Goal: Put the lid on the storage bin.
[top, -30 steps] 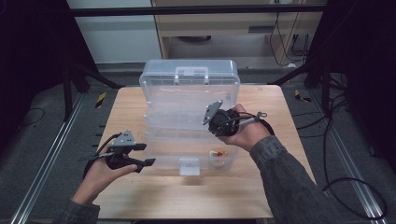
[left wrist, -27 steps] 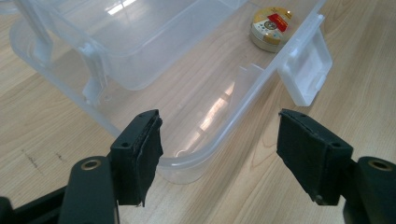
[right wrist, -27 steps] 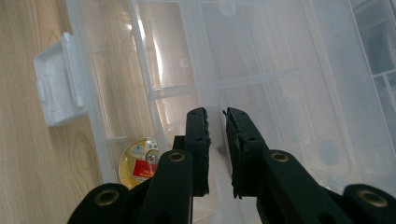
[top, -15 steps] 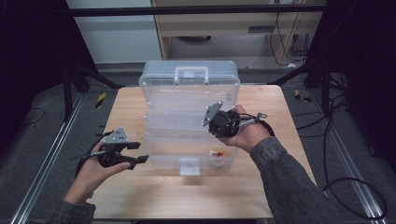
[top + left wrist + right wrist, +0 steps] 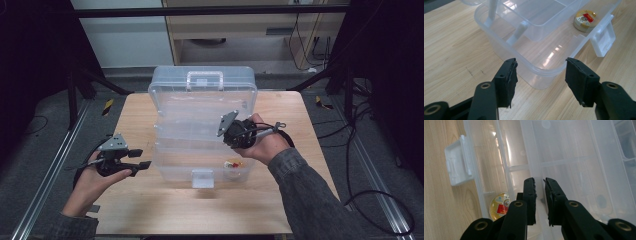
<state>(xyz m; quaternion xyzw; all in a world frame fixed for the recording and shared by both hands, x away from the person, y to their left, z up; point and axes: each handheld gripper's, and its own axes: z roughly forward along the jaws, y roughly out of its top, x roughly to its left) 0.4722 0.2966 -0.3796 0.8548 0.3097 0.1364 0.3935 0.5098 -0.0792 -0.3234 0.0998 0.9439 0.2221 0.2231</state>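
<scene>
A clear plastic compartment box (image 5: pixel 200 135) sits in the middle of the light wooden table (image 5: pixel 165 215), its lid with a moulded handle (image 5: pixel 205 79) standing open at the far side and a white latch (image 5: pixel 202 177) at the near edge. Inside it an inner clear tray (image 5: pixel 574 165) with dividers is raised above the bottom.

The right gripper (image 5: pixel 235 132) is over the right half of the box. In the right gripper view its black jaws are pinched on the thin near wall of the inner tray, one pad on either side of it, holding it.

A small round yellow tin with a red label (image 5: pixel 232 164) lies in the bottom of the box near its near right corner, just beside the latch side.

The left gripper (image 5: pixel 134 159) is held above the table, just left of the box and apart from it. Its jaws have just been closing, yet they stand parted with nothing between them; in the left gripper view the near left corner of the box (image 5: pixel 541 75) lies beyond them.
</scene>
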